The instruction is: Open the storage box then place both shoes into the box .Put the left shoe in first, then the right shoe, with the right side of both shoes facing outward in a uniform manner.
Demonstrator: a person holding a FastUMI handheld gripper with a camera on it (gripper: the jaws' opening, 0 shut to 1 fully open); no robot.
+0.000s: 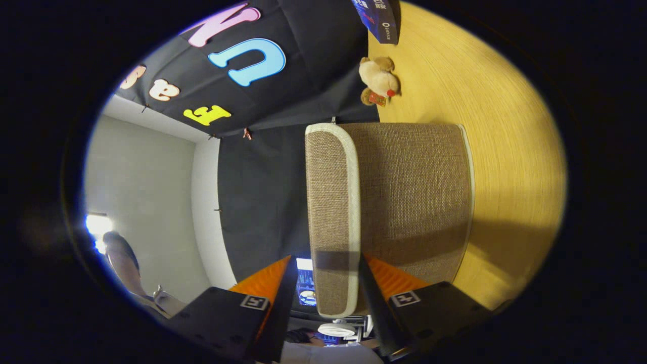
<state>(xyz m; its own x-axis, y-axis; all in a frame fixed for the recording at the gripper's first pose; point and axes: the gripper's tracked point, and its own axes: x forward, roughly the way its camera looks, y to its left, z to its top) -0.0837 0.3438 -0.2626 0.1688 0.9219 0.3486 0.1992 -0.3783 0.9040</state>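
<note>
In the gripper view, the gripper (323, 283) stands open, its orange fingers (268, 278) on either side of the near edge of the brown woven fabric storage box (404, 192) with white trim, not pressing it. The box lies on the yellow wooden table (505, 126), and its lid looks closed. I judge the opening is only beginning; both shoes remain to be placed. A plush toy (379, 78) sits far beyond the box.

The single view rides on the gripper (323, 283) and looks forward along its two fingers (275, 293), which frame the lower middle of the picture. The camera is rolled onto its side: the table (510, 151) stands upright along one edge and the booth wall (263, 192) along the other. It sits very close to the box (389, 202), whose lid edge (333, 212) runs into the gap between the fingers. Beyond the box a toy (379, 81) lies on the table.
</note>
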